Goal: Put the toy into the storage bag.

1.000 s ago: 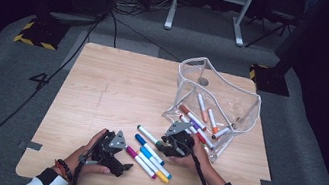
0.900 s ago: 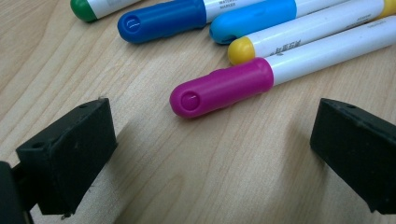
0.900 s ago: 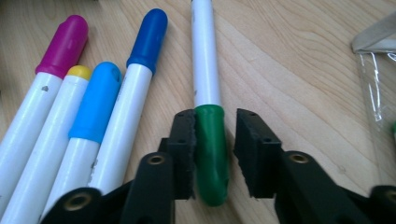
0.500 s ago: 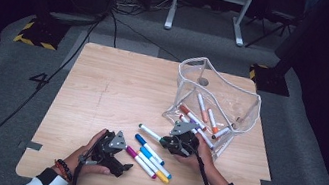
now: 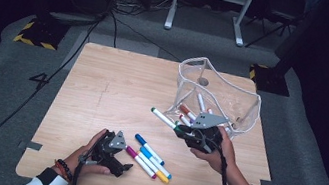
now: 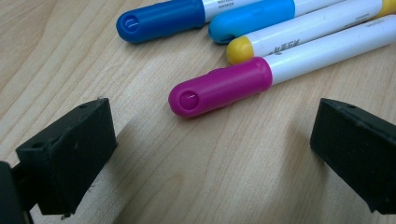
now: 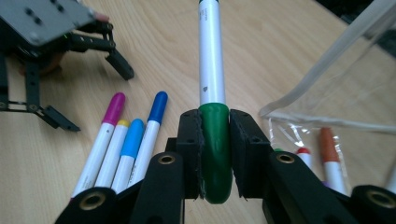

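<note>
Your right gripper (image 7: pixel 215 154) has its jaws clamped on the green cap of a white-barrelled marker (image 7: pixel 210 60), which projects straight out ahead of them; because the hold is on the cap alone, the barrel could swing or pull free as you carry it toward the clear pouch (image 5: pixel 233 91) beside the jaws. Your left gripper (image 6: pixel 205 154) rests on the worktop (image 5: pixel 113 84), jaws spread wide and empty, the magenta marker (image 6: pixel 219 88) lying just ahead between them. The held marker's far tip is cut off in the right gripper view, and the pouch's contents are hard to count through the plastic.

Matt wood table (image 5: pixel 117 89), clear plastic pouch (image 5: pixel 233 91)
</note>
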Demonstrator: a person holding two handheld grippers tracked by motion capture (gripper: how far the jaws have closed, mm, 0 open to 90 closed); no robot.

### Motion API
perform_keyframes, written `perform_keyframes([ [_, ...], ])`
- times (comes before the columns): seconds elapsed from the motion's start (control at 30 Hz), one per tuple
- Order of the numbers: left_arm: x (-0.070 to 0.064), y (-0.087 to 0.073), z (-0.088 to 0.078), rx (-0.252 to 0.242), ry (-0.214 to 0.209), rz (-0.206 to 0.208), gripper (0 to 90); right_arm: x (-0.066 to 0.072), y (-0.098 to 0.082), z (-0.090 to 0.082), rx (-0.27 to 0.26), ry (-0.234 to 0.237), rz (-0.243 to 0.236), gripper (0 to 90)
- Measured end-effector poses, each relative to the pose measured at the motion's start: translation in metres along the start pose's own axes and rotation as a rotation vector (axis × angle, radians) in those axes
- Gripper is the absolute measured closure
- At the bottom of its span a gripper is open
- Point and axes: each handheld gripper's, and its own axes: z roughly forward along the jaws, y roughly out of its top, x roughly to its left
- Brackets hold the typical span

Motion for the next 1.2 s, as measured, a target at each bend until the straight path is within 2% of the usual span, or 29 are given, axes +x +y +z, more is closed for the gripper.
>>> perform_keyframes([
  [0.13,0.0,0.0,0.0,0.0,-0.001,0.0,0.4,-0.006,0.01,-0.031,-0.044,-0.024,0.0,75.4],
  [0.33,0.0,0.0,0.0,-0.001,-0.001,0.0,0.5,-0.022,0.024,-0.074,-0.09,-0.111,-0.01,75.4],
  [0.53,0.0,0.0,0.0,-0.001,-0.002,0.001,0.5,-0.052,0.03,-0.093,-0.075,-0.198,0.011,75.4],
  [0.67,0.0,0.0,0.0,-0.001,-0.003,0.002,0.4,-0.075,0.03,-0.092,-0.041,-0.235,0.04,75.4],
  [0.83,0.0,0.0,0.0,-0.001,-0.003,0.002,0.5,-0.1,0.024,-0.078,0.036,-0.259,0.068,75.4],
  [0.9,0.0,0.0,0.0,-0.001,-0.003,0.002,0.4,-0.109,0.021,-0.072,0.064,-0.24,0.098,75.4],
  [1.03,0.0,0.0,0.0,-0.001,-0.002,0.002,0.5,-0.121,0.019,-0.064,0.137,-0.258,0.125,75.4],
  [1.2,0.0,0.0,0.0,-0.001,-0.002,0.002,0.5,-0.129,0.016,-0.051,0.251,-0.231,0.158,75.4],
])
